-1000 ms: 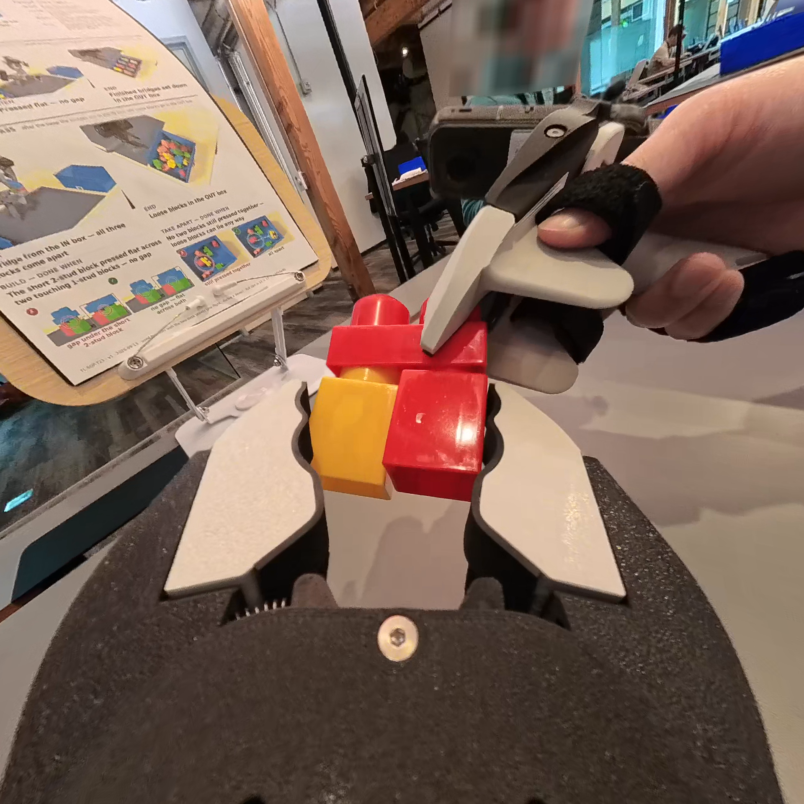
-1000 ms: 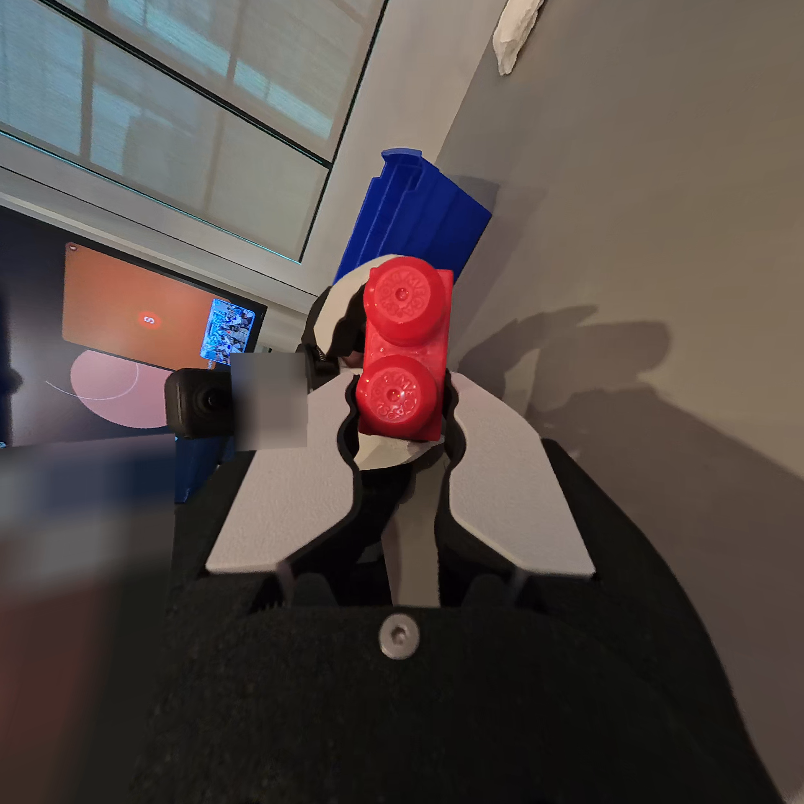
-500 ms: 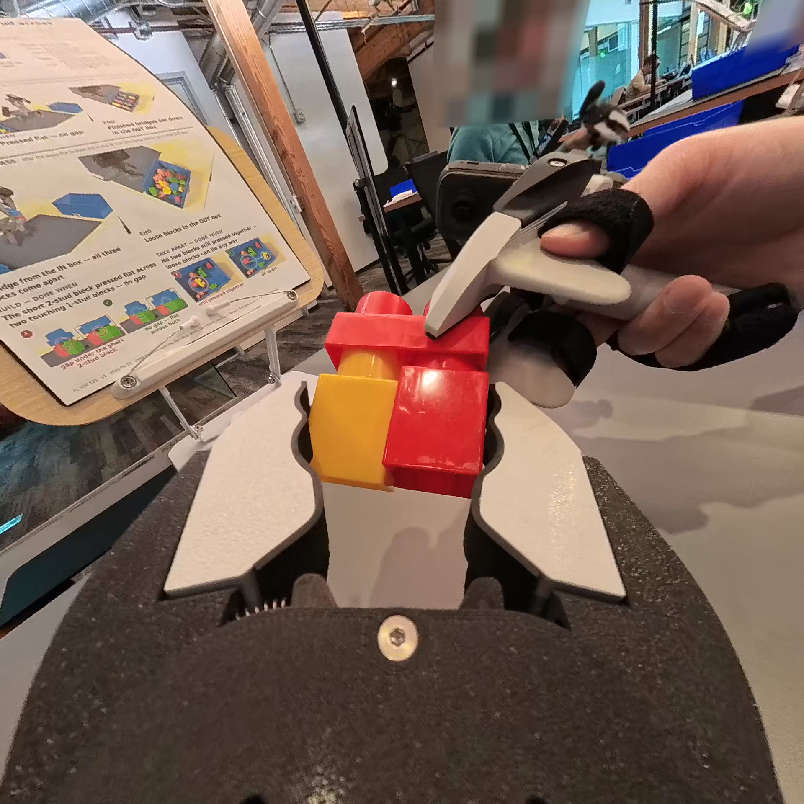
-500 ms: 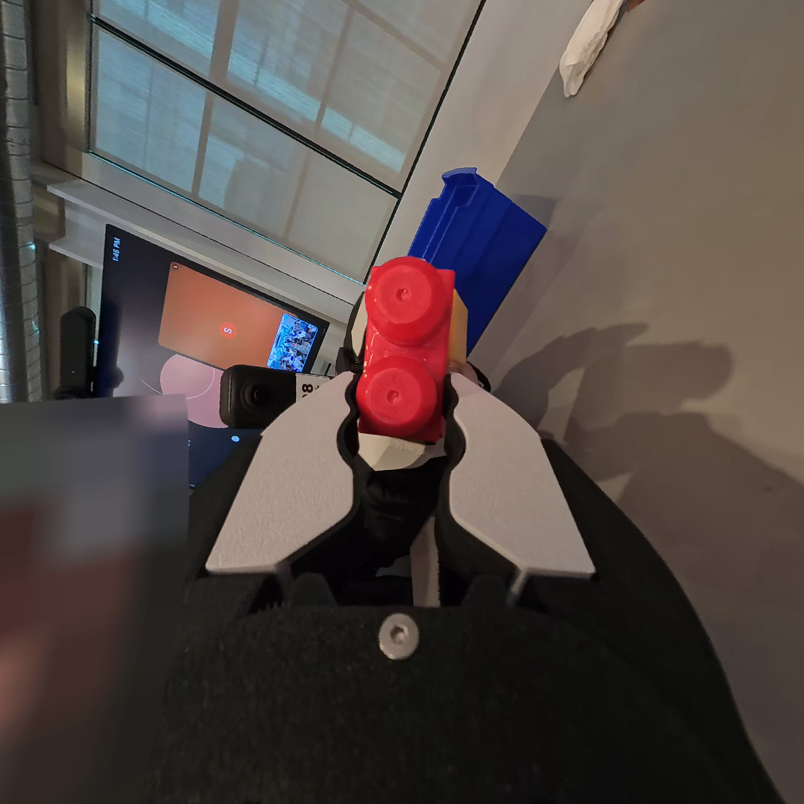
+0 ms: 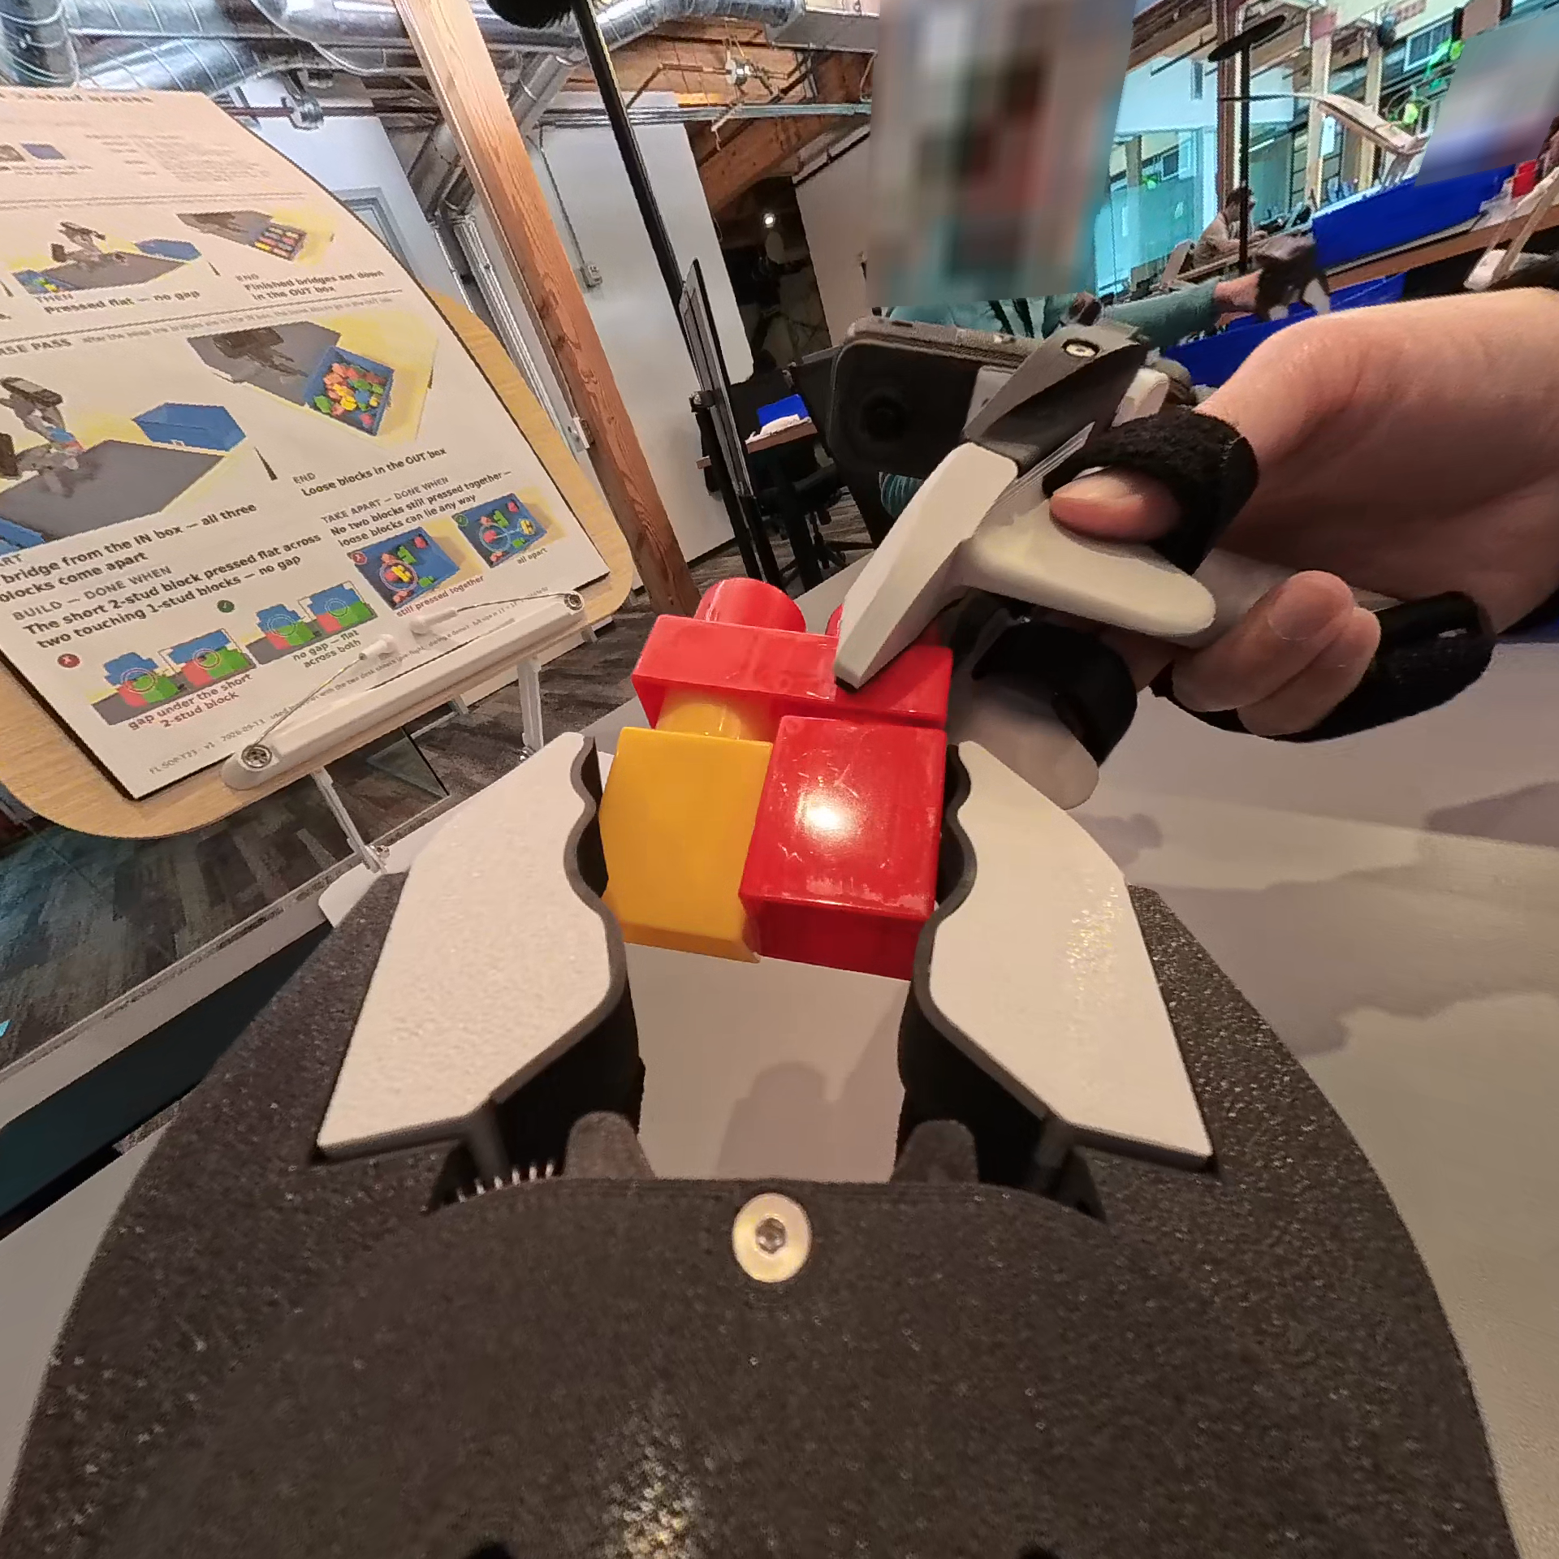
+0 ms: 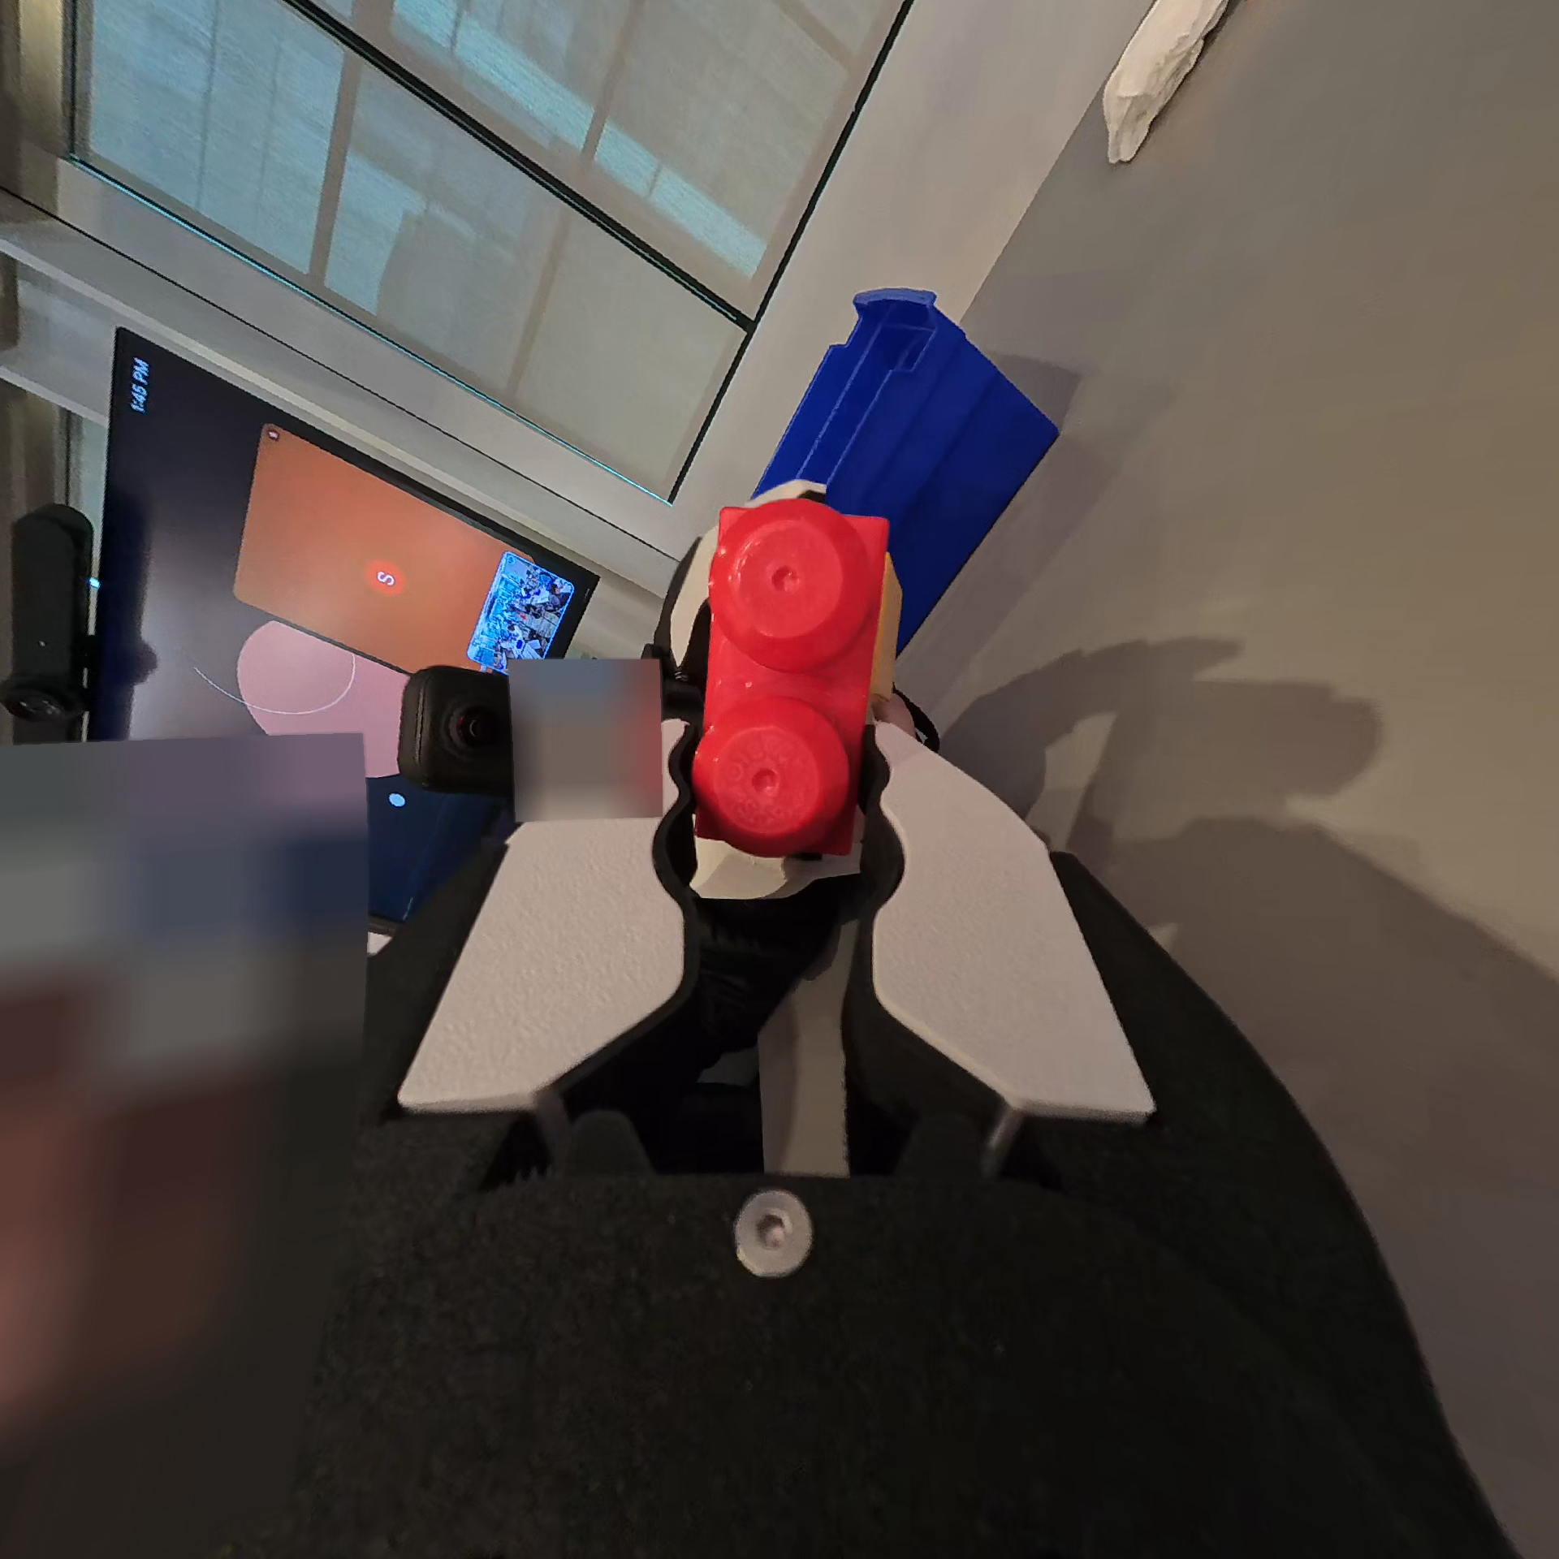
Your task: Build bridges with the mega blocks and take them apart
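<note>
In the left wrist view my left gripper (image 5: 772, 759) is shut on a yellow block (image 5: 679, 844) and a red block (image 5: 844, 835) held side by side above the grey table (image 5: 1350, 928). A red two-stud block (image 5: 734, 662) lies across their tops. The yellow block's stud shows in a gap under its left end. My right gripper (image 5: 928, 700), held by a hand, comes in from the right and is shut on that two-stud block. In the right wrist view my right gripper (image 6: 776, 759) clamps the two-stud block (image 6: 784, 658), seen studs-on.
An instruction board (image 5: 253, 439) on a stand is at the table's left edge. A blue bin (image 6: 919, 472) stands on the table behind the blocks. A white crumpled thing (image 6: 1156, 76) lies farther off. A monitor (image 6: 337, 590) is beyond the table.
Both grippers have tilted up a little with the blocks still held. The yellow stud shows a bit more under the two-stud block's left end.
</note>
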